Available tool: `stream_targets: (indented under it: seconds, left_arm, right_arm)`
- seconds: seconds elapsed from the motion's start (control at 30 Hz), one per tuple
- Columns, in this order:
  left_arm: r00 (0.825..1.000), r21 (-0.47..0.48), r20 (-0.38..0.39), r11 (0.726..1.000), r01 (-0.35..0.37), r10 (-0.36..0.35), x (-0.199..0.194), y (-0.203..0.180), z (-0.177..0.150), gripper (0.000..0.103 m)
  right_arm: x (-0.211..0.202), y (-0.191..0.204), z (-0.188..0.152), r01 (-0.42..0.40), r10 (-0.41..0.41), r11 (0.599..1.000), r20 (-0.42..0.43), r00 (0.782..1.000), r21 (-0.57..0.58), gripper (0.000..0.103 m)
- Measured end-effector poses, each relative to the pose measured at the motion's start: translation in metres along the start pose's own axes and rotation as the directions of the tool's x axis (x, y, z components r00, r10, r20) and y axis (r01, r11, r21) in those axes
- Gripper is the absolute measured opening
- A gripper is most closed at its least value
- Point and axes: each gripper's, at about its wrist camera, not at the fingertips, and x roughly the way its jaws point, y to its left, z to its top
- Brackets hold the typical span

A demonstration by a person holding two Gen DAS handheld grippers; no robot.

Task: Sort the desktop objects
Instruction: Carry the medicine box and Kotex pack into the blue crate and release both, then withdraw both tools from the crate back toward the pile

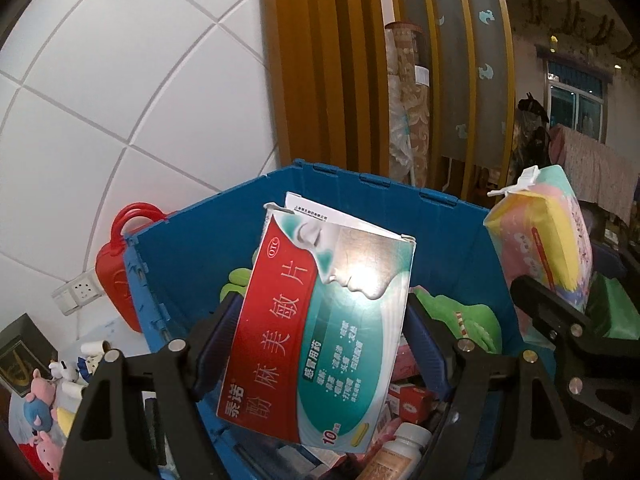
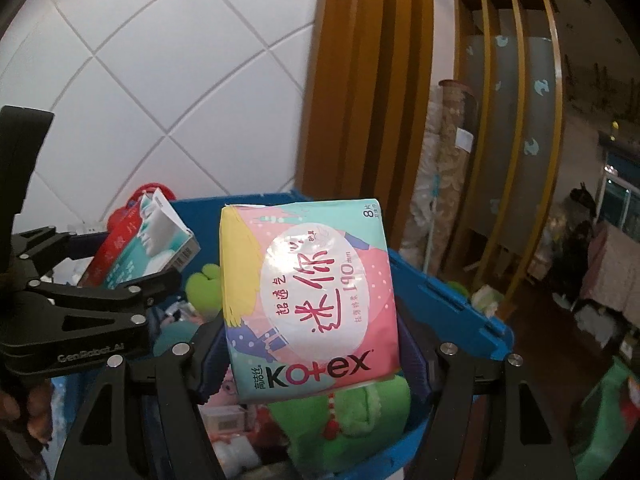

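A: Black fingers of the left gripper [image 1: 316,344] clamp a red-and-teal medicine box [image 1: 320,320] by its side edges, tilted, above a blue plastic crate [image 1: 440,232].

B: Same on the other side: the right gripper [image 2: 312,356] pinches a pink Kotex pad pack [image 2: 308,296] between its pads, over that crate [image 2: 452,300].

A: Ahead of both tools stands a white tiled wall [image 1: 120,80] and wooden slatted panelling [image 1: 320,60].

B: Only the left view shows the red case [image 1: 120,264] hung at the crate's far-left corner, the wall socket [image 1: 78,292] and small toy figures [image 1: 44,396] lower left.

A: The right view shows the left gripper side-on.

B: Crate contents are half hidden: green plush [image 2: 360,420], a white bottle [image 1: 404,444], small boxes. The room far right is dark and hard to read.
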Motion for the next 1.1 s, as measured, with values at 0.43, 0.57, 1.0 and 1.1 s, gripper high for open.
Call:
stream_targets:
  seconds: [0.43, 0.57, 1.0, 1.1]
  left_arm:
    - [1.000, -0.010, -0.011, 1.000, 0.003, -0.003, 0.011, 0.003, 0.008, 0.081]
    - [0.999, -0.007, -0.035, 1.000, 0.010, -0.011, 0.014, 0.001, 0.008, 0.103]
    - [0.998, -0.015, -0.049, 0.999, -0.038, 0.037, -0.007, 0.013, -0.007, 0.103]
    - [0.997, -0.035, -0.044, 0.998, -0.059, 0.058, -0.025, 0.028, -0.017, 0.103]
  right_arm:
    - [0.026, -0.018, 0.007, 0.034, -0.034, 0.999, -0.013, 0.999, 0.004, 0.071]
    - [0.027, -0.022, 0.008, 0.058, -0.058, 0.998, -0.011, 0.998, 0.008, 0.103]
    - [0.012, -0.007, -0.001, 0.033, -0.034, 0.999, -0.052, 0.998, -0.027, 0.103]
    - [0.006, 0.006, -0.002, -0.031, 0.030, 0.999, -0.076, 0.997, -0.021, 0.103]
